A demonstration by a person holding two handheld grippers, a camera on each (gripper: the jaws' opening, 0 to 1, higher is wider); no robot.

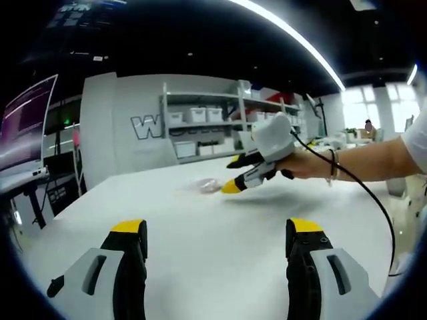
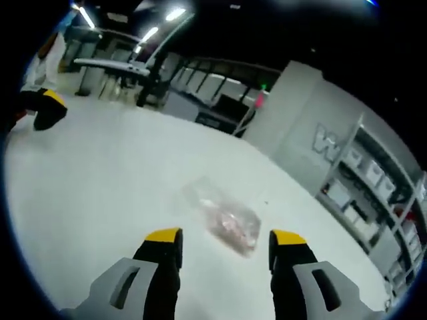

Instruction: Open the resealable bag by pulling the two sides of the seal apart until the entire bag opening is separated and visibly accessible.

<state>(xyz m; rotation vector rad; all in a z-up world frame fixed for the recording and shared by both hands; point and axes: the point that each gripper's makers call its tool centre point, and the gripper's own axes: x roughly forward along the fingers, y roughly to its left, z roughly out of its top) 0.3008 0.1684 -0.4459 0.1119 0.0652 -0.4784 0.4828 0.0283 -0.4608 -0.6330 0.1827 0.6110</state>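
Right now the left tongs (image 1: 217, 233) are spread wide over bare white surface (image 1: 200, 253), gripping nothing. Likewise the right tongs (image 2: 227, 241) are spread and empty, hanging just above the clear resealable bag (image 2: 223, 219), which lies flat mid-surface, away from every edge.

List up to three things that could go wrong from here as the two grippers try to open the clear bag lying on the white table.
1. The resealable bag lies flat on the table, so its thin seal may be hard to pinch.
2. The right gripper is open and near the bag; closing could catch both sides together, or the contents.
3. The left gripper is open and farther off, so a one-sided pull might drag the bag.
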